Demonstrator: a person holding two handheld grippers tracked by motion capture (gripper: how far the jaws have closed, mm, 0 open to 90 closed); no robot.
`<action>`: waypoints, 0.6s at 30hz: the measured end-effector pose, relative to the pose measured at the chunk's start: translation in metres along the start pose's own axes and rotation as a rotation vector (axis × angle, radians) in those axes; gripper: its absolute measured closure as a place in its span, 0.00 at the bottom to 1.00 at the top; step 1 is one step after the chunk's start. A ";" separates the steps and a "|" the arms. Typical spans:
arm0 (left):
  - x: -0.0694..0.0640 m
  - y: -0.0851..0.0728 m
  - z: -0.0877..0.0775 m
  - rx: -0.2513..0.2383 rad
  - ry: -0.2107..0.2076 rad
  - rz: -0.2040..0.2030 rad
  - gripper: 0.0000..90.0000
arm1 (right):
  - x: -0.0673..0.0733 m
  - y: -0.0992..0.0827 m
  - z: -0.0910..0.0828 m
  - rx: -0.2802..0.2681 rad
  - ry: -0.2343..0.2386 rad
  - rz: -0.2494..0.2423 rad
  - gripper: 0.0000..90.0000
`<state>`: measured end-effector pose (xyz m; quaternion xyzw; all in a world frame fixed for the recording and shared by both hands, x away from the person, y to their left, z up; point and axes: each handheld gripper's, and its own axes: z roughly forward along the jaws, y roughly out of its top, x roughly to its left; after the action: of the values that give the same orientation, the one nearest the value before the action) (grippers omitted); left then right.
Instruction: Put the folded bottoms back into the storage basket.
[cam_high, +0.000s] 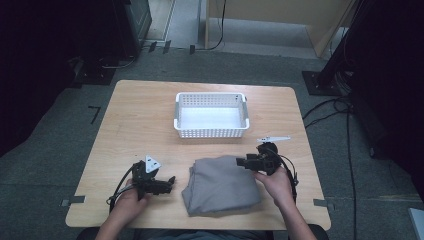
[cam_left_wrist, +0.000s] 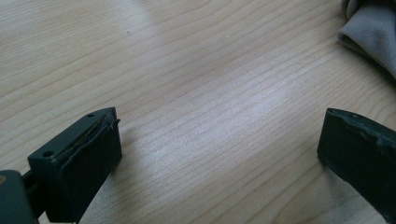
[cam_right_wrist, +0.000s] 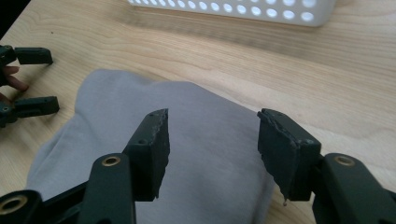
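A person seated at a light wooden table (cam_high: 130, 115) holds two grippers on either side of a folded grey cloth (cam_high: 221, 186), which lies near the table's front edge, at about 6 o'clock from a white perforated basket (cam_high: 211, 114). The right gripper (cam_right_wrist: 212, 140) hovers over the cloth's 2 o'clock corner with jaws parted and holding nothing, apparently poised to take hold of it. The left gripper (cam_high: 170, 181), off at the cloth's 9 o'clock on bare wood, is spread wide and likewise empty. The cloth looks soft and matte, loosely folded into a rough square with rounded, slightly rumpled edges.
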<state>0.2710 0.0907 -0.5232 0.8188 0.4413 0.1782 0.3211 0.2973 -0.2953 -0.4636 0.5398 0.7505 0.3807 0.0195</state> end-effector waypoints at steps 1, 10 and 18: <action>0.000 0.000 0.000 0.000 0.000 0.000 0.00 | -0.002 -0.003 -0.002 -0.002 -0.006 0.008 0.47; 0.000 0.000 0.000 0.000 0.000 0.000 0.00 | -0.004 -0.011 -0.010 0.002 -0.022 0.019 0.43; 0.000 0.000 0.000 0.000 0.000 0.000 0.00 | -0.008 -0.022 -0.012 0.008 -0.038 0.041 0.41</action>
<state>0.2710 0.0906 -0.5232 0.8187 0.4413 0.1783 0.3212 0.2782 -0.3110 -0.4714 0.5625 0.7402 0.3676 0.0238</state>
